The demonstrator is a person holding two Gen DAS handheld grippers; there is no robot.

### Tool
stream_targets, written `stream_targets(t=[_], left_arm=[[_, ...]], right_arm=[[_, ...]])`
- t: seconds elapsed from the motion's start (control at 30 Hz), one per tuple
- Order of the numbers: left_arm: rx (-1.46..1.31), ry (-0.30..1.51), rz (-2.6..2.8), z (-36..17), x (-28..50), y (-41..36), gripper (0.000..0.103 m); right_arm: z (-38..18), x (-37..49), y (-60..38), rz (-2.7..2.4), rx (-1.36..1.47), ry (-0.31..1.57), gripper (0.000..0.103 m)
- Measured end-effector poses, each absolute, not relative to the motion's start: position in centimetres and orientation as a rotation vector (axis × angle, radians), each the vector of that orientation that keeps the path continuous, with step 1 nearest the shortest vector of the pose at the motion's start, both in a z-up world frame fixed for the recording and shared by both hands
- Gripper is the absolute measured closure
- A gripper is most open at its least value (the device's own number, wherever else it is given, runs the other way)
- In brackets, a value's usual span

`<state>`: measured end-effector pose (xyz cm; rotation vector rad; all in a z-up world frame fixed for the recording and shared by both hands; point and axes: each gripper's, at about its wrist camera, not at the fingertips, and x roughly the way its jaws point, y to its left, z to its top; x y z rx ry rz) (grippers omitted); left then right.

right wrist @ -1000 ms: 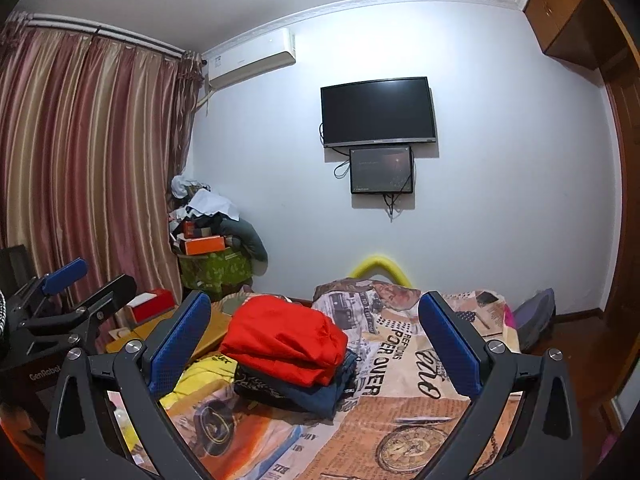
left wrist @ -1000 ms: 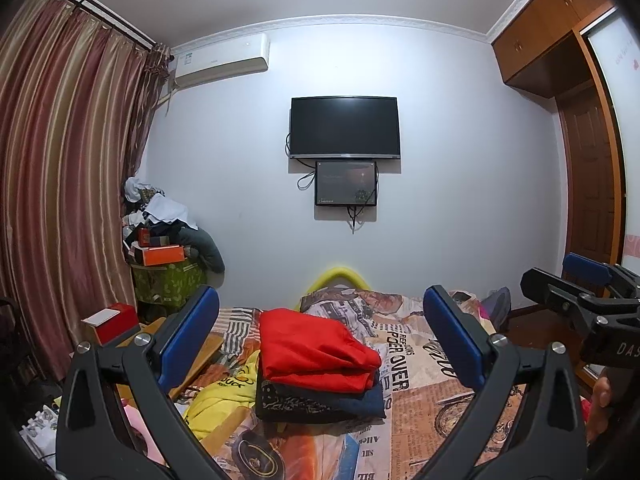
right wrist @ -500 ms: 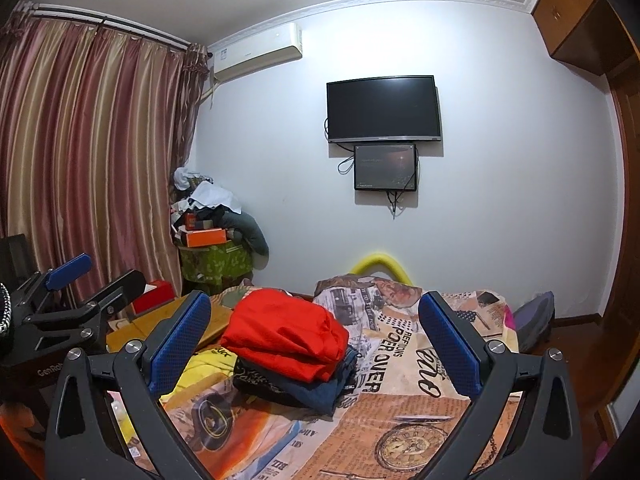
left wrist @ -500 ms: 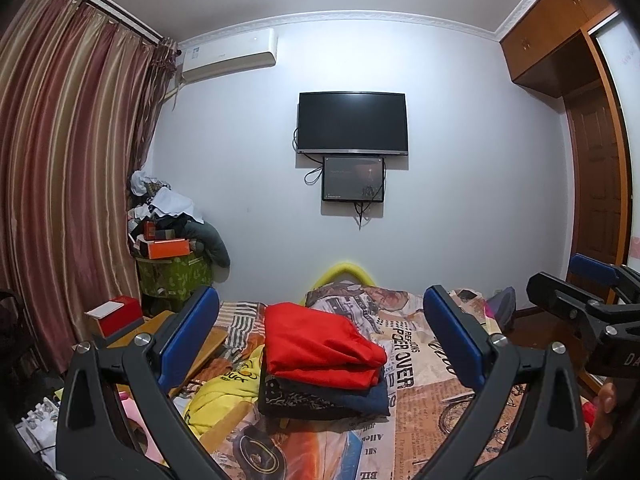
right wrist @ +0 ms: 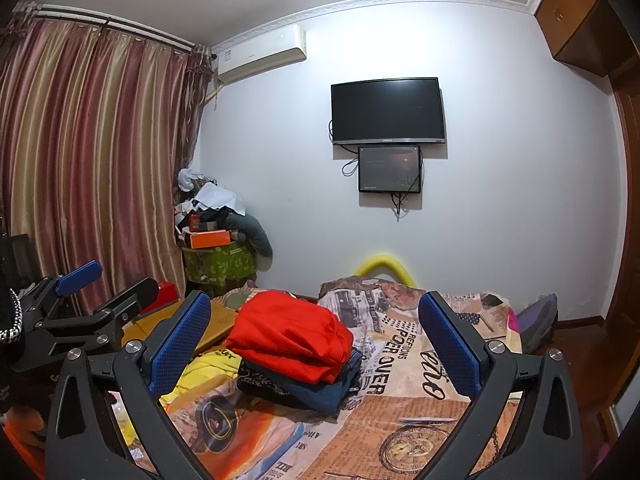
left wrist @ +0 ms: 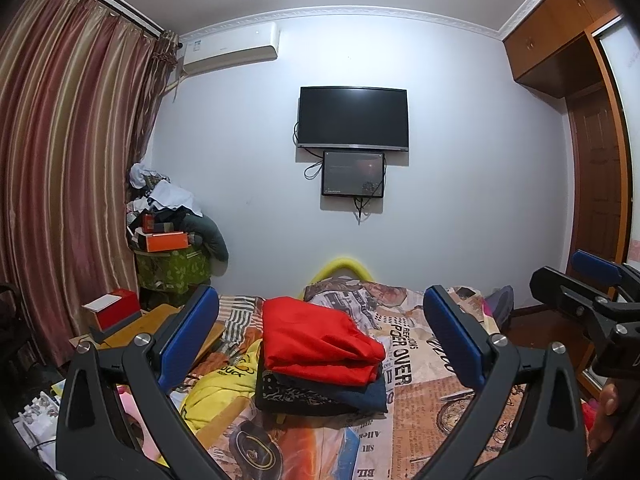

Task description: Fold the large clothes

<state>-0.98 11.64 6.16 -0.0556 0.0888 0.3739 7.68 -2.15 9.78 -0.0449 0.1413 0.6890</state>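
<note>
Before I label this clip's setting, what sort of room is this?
Most likely a home bedroom: a bed with a printed sheet carrying folded clothes, a wall-mounted TV, and striped curtains.

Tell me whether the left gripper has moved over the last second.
Yes. In the left wrist view the wall TV has drifted rightward and slightly down, so the left gripper has swung left and tipped upward, jaws wide apart.

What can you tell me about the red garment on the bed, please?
The red garment is plain bright red cloth, folded into a thick, slightly rumpled bundle. It lies on top of a stack of folded dark clothes, on the printed bedspread. Neither open gripper touches it.
</note>
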Motion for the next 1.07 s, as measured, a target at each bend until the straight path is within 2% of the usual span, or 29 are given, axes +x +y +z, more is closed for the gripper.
stream_targets(t=[1.07], left_arm=[[-0.062,0.119,0.322,5.28,-0.36,11.70,0.000]], right_arm=[[9.09,8.52,-2.13,0.659,-0.051,0.173,0.000]])
